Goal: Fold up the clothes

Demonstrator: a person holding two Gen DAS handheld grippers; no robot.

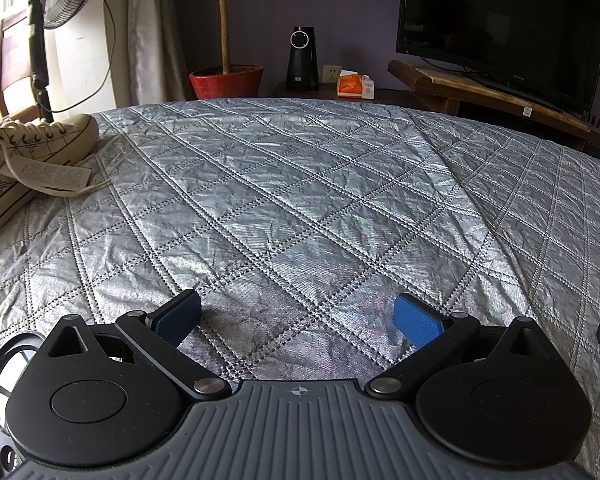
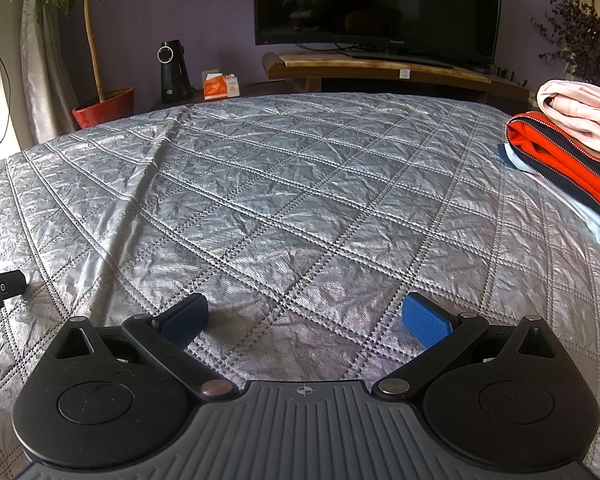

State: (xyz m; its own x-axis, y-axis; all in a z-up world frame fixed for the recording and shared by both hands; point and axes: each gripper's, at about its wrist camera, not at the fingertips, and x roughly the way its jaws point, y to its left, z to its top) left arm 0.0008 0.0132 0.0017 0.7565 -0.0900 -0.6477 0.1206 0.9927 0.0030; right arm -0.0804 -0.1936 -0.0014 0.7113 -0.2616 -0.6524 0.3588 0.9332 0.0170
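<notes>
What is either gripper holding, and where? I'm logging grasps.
Nothing: the left gripper and right gripper are open over the quilt.

shoe: heel end cut off by left edge
clothes pile: right part cut off by right edge
television: top cut off

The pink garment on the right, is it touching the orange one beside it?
Touching. The right wrist view shows the pink garment lying on top of the orange garment, no gap showing between them, in a folded stack at the bed's right edge.
</notes>
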